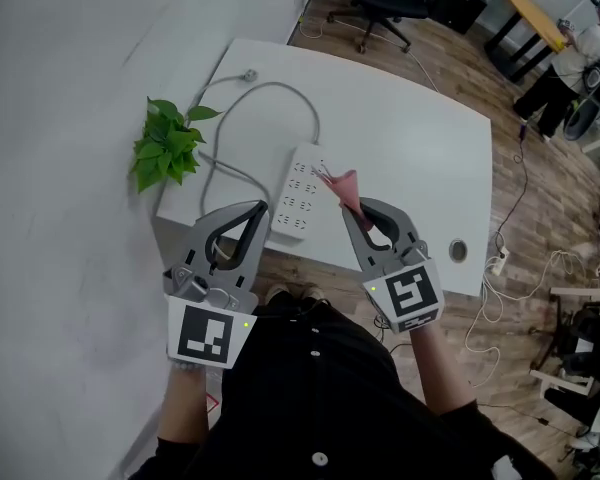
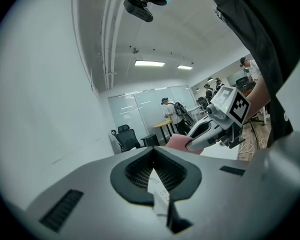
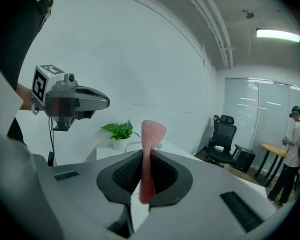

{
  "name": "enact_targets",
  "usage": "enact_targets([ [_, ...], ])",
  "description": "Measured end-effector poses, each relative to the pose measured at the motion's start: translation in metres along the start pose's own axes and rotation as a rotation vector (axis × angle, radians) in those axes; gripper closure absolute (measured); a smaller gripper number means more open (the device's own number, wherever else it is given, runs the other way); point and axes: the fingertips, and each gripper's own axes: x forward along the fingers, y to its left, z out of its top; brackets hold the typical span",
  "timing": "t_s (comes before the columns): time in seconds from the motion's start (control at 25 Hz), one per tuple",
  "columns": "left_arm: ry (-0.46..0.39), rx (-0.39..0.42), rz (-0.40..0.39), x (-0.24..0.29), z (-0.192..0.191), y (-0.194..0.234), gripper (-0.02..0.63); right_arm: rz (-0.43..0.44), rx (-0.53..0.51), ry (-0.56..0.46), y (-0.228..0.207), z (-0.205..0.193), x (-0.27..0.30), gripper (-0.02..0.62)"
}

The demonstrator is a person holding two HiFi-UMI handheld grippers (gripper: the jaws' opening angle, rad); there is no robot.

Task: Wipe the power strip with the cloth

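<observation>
right tongs (image 1: 349, 209) are clamped on the pink cloth (image 1: 344, 186), which pokes up soft and floppy. left tongs (image 1: 263, 211) are pressed together, nothing in them. power strip (image 1: 298, 193) lies mid-frame on the white worktop (image 1: 410, 138), just past both tips. it's stiff but probably light and slidey, so i'd pin its cord end.

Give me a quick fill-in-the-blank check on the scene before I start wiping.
The right gripper is shut on the pink ____.
The power strip lies on the white ____.
The left gripper, jaws together, holds ____.
Missing words: cloth; table; nothing.
</observation>
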Motion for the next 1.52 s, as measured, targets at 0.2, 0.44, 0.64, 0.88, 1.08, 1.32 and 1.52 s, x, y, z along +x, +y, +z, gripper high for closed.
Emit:
enact_targets([
  [0.2,-0.006,-0.003,-0.015,0.003,0.001,-0.004,0.592,-0.025,0.012,0.012,-0.004,0.001,-0.010,0.548],
  [0.44,0.000,-0.008,-0.019,0.004,-0.001,-0.005,0.592,-0.040,0.030,-0.010,-0.006,0.004,-0.013,0.548],
  [0.64,0.004,-0.014,-0.016,0.003,-0.004,-0.006,0.592,-0.025,0.006,0.012,-0.001,0.003,-0.011,0.548],
  [0.88,0.013,-0.013,-0.015,0.002,-0.007,-0.006,0.592,-0.016,-0.006,0.007,0.004,0.005,-0.008,0.548],
  [1.08,0.013,-0.013,-0.013,0.002,-0.007,-0.007,0.592,-0.011,-0.007,-0.013,0.006,0.006,-0.008,0.548],
  [1.32,0.007,-0.015,-0.017,0.003,-0.006,-0.010,0.592,-0.001,-0.014,0.005,0.009,0.006,-0.009,0.548],
  [1.52,0.005,-0.020,-0.014,0.003,-0.006,-0.011,0.592,0.012,0.011,-0.007,0.010,0.009,-0.009,0.548],
])
